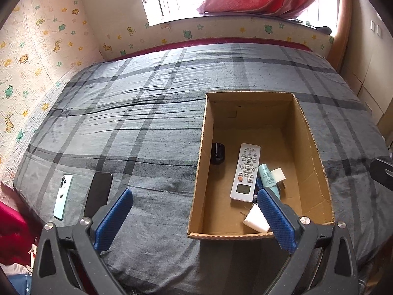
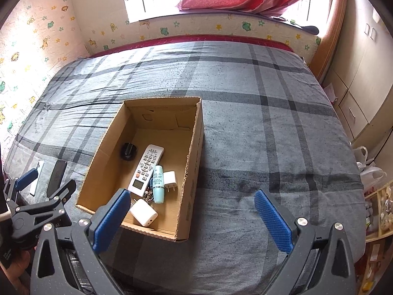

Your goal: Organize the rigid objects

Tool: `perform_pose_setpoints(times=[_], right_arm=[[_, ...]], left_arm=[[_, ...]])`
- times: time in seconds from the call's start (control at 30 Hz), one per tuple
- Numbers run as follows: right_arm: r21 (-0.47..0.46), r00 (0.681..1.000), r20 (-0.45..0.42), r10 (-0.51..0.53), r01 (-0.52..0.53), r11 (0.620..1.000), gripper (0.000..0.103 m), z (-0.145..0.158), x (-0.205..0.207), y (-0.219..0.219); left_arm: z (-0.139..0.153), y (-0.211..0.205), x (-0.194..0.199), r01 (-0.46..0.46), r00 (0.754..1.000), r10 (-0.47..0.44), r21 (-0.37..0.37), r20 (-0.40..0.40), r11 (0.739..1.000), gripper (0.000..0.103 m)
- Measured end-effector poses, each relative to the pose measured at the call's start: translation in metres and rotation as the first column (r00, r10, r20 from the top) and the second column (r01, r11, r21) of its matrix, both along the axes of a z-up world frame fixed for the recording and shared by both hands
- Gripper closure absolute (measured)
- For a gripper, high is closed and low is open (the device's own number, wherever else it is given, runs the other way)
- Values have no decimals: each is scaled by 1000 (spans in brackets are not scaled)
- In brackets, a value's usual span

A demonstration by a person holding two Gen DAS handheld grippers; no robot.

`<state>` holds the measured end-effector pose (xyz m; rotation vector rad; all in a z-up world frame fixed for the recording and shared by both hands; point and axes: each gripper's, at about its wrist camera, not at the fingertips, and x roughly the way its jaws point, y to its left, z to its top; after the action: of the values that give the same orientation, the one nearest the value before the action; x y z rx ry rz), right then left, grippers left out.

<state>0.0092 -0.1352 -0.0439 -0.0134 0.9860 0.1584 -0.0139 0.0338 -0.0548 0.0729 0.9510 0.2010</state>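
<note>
Both the left tongs [image 1: 194, 217] and right tongs [image 2: 192, 217] are held wide open, empty. Small items are gathered in the cardboard box [image 1: 316, 152], probably for tidiness; two phones [image 1: 98, 194] are left on the bed [image 1: 147, 123].

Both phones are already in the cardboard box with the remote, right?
No. The two phones, the mint one and the black one, lie on the bedcover left of the cardboard box; the remote is inside. The left wrist view shows it.

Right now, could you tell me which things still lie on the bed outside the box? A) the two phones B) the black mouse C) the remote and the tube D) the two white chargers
A: the two phones lie side by side on the bedspread, left of the box.
</note>
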Motion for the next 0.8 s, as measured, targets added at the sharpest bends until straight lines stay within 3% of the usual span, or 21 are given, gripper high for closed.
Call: perform_pose_setpoints(times=[0.43,0.8], right_arm=[[-35,998,60,9,-7,999,0,24,-32,-7],[-36,998,64,14,-12,999,0,27,-55,-16]], left_arm=[[26,-36,-39,67,997,-67,-1,23,998,0],[28,-61,-56,133,991,-133,-3,11,991,0]])
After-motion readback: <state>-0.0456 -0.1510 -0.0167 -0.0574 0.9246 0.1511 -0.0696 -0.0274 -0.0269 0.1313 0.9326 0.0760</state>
